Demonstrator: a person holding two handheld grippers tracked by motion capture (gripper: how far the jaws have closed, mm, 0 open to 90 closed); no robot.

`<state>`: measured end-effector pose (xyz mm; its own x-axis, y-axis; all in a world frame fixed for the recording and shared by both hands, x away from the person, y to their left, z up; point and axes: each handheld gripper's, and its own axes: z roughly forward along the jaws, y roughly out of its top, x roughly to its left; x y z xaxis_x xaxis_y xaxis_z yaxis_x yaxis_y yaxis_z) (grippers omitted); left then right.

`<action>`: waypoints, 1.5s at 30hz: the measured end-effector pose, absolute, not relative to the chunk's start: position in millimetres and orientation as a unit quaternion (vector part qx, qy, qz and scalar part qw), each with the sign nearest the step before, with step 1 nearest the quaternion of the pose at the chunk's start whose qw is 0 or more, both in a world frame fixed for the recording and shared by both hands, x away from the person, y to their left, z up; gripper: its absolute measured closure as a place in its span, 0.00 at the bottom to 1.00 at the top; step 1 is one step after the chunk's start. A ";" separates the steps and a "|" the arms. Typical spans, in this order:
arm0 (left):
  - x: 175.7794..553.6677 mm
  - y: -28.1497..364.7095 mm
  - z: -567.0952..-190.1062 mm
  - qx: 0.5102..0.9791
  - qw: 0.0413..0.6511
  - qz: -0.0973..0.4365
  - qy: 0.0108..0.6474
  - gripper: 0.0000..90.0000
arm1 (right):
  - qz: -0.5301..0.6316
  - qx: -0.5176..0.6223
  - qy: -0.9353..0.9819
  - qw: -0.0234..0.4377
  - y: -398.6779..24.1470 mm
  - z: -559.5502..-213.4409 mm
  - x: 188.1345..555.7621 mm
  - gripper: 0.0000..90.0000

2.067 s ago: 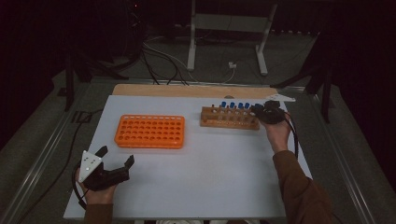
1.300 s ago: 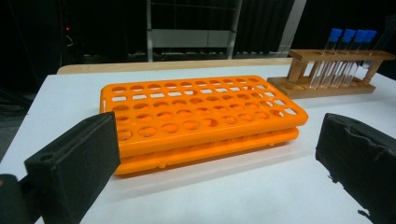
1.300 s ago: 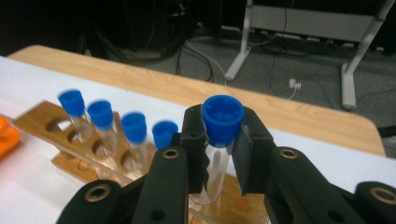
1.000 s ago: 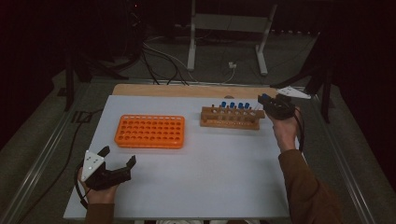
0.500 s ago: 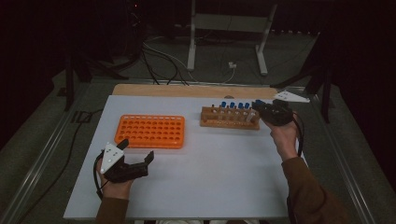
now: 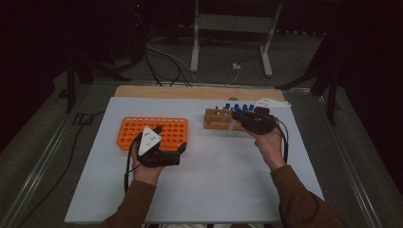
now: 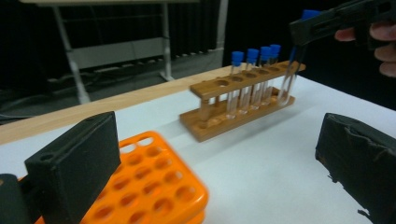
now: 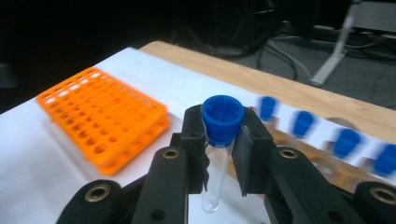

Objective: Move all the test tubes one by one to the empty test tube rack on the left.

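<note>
My right gripper [image 8: 222,135] is shut on a clear test tube [image 8: 215,179] just under its blue cap [image 8: 222,117], and the tube hangs upright. In the high view this gripper [image 6: 244,122] is at the near right end of the wooden rack [image 6: 219,119], which holds several blue-capped tubes [image 6: 237,107]. The left gripper view shows the held tube [image 7: 291,79] in the air beside the wooden rack [image 7: 233,112]. My left gripper [image 6: 171,138] stands open and empty over the near right corner of the orange rack [image 6: 142,130]; its jaws are wide apart [image 7: 219,144].
A white sheet [image 6: 214,185] covers the table, with a wooden strip [image 6: 190,91] along its far edge. The orange rack [image 8: 102,121] has many empty holes. A metal stand [image 6: 228,28] and cables [image 6: 161,57] lie on the floor beyond the table.
My left hand has moved forward and right, from the near left of the table up to the orange rack. My right gripper has carried the tube left, towards the near side of the wooden rack.
</note>
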<state>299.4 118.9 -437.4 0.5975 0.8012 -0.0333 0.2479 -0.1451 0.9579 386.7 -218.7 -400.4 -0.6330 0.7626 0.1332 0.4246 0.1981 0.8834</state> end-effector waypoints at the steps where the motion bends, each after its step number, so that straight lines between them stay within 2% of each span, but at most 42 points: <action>1: 303.0 114.6 -437.4 0.715 0.540 0.249 0.368 0.01 | 0.496 0.388 0.758 0.167 -213.6 -400.2 385.7 0.85; 9: 321.1 79.7 -443.9 0.732 0.539 0.237 0.343 0.01 | 0.499 0.357 0.777 0.143 -182.8 -401.2 378.5 0.85; 13: 325.2 66.7 -445.5 0.741 0.532 0.221 0.344 0.05 | 0.502 0.339 0.785 0.129 -165.4 -401.6 373.6 0.85; 19: 325.3 53.7 -445.7 0.747 0.526 0.230 0.336 0.27 | 0.502 0.323 0.794 0.112 -151.2 -401.3 367.9 0.85; 22: 325.4 49.1 -445.2 0.750 0.522 0.234 0.332 0.45 | 0.501 0.320 0.797 0.109 -148.1 -401.1 366.7 0.85; 26: 326.4 46.8 -445.2 0.755 0.525 0.222 0.325 0.65 | 0.501 0.313 0.800 0.100 -142.9 -401.2 364.7 0.85; 32: 328.1 46.5 -447.9 0.764 0.522 0.210 0.315 0.84 | 0.499 0.307 0.805 0.093 -137.1 -403.3 363.2 0.85; 35: 328.9 48.3 -448.1 0.766 0.522 0.207 0.314 0.85 | 0.497 0.305 0.807 0.094 -135.9 -403.2 362.2 0.84; 36: 329.5 49.1 -448.2 0.766 0.522 0.206 0.315 0.87 | 0.502 0.302 0.805 0.092 -137.0 -403.0 362.2 0.77; 37: 330.1 49.9 -448.4 0.766 0.521 0.208 0.315 0.87 | 0.502 0.302 0.805 0.092 -137.0 -403.0 362.2 0.77; 38: 330.6 50.9 -448.6 0.766 0.520 0.208 0.316 0.87 | 0.506 0.304 0.802 0.093 -138.3 -402.1 362.3 0.72; 39: 331.4 52.2 -448.7 0.766 0.519 0.209 0.316 0.87 | 0.518 0.307 0.793 0.093 -142.3 -399.6 362.4 0.59; 42: 333.7 56.5 -449.1 0.763 0.518 0.209 0.324 0.87 | 0.534 0.314 0.780 0.086 -149.9 -396.6 363.6 0.39; 45: 336.2 62.3 -449.4 0.757 0.521 0.211 0.331 0.87 | 0.536 0.320 0.775 0.098 -157.3 -395.0 363.5 0.22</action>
